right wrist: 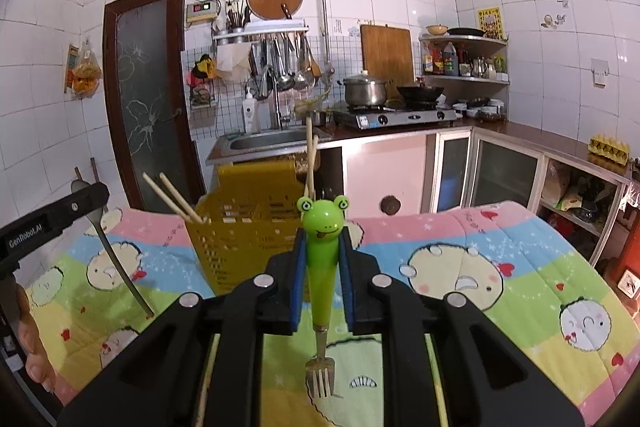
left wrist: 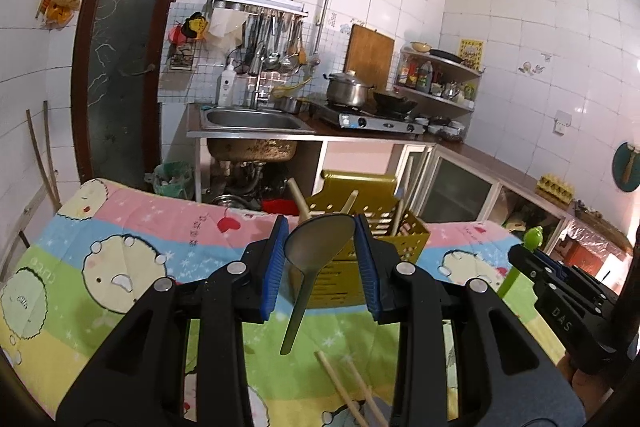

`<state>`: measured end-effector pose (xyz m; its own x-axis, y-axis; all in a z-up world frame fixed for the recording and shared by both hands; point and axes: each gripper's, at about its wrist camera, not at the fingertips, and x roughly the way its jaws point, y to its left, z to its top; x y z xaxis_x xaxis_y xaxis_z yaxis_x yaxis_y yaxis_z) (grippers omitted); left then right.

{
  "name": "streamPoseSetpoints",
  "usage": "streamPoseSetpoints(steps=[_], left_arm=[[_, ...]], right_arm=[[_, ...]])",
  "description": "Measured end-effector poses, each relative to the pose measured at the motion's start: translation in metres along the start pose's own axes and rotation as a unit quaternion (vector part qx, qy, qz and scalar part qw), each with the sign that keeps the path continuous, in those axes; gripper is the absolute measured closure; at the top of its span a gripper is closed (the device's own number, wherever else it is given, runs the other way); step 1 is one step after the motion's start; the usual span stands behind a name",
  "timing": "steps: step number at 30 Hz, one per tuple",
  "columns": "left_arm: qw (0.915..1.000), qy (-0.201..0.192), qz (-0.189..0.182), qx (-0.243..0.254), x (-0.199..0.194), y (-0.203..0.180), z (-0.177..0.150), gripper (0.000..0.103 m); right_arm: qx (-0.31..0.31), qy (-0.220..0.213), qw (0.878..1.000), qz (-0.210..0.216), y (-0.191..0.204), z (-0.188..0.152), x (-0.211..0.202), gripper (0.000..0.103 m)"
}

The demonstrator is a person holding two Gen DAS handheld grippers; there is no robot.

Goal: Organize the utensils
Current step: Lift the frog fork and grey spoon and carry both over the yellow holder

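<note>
Left wrist view: the left hand-held gripper [left wrist: 321,259] is clamped on a metal spoon [left wrist: 316,255], its blue pads pressing the edges of the bowl, which stands up between them while the handle hangs down toward the cartoon-print blanket [left wrist: 120,259] covering the tabletop. Just beyond the spoon stands a yellow perforated utensil holder [left wrist: 384,239], near the far edge of the tabletop, with several wooden chopsticks [left wrist: 298,199] leaning out of it. Two more loose chopsticks [left wrist: 348,387] lie on the blanket near the near edge, below the gripper. At the right side of this view the right hand-held gripper shows as a black body with a green frog head above it.

Right wrist view: the right hand-held gripper [right wrist: 323,263] is closed on the green frog-handled fork [right wrist: 322,267], pads against the sides of the handle. The frog face sits above the fingers; the metal tines point down toward the blanket. The yellow holder is directly behind the fork, a pair of chopsticks slanting out of its left compartment and another pair rising at its right. The left gripper with its spoon appears at the left edge, above the blanket.
</note>
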<state>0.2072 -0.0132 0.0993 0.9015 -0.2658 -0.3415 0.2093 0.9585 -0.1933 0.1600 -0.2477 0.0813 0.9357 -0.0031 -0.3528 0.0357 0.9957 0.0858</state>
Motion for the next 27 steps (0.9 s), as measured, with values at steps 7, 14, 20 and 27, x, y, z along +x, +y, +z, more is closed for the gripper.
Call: streamPoseSetpoints(steps=[7,14,20,27], left_arm=[[0.9993,-0.02,-0.03,-0.002,-0.008,-0.008,0.029,0.071],[0.9967,-0.063,-0.051,0.003,-0.01,-0.032,0.074,0.071],[0.9943,-0.084,-0.065,-0.005,0.008,-0.045,0.101,0.071],[0.9962,-0.073,-0.048,-0.001,0.063,-0.049,0.1,0.071]], right_arm=[[0.003,-0.021,1.0,0.012,0.007,0.032,0.0,0.087],[0.007,-0.053,0.998,0.014,0.009,0.076,0.006,0.087],[0.019,-0.074,0.997,0.012,0.011,0.116,0.028,0.087],[0.027,-0.081,0.996,0.007,0.016,0.127,0.07,0.087]])
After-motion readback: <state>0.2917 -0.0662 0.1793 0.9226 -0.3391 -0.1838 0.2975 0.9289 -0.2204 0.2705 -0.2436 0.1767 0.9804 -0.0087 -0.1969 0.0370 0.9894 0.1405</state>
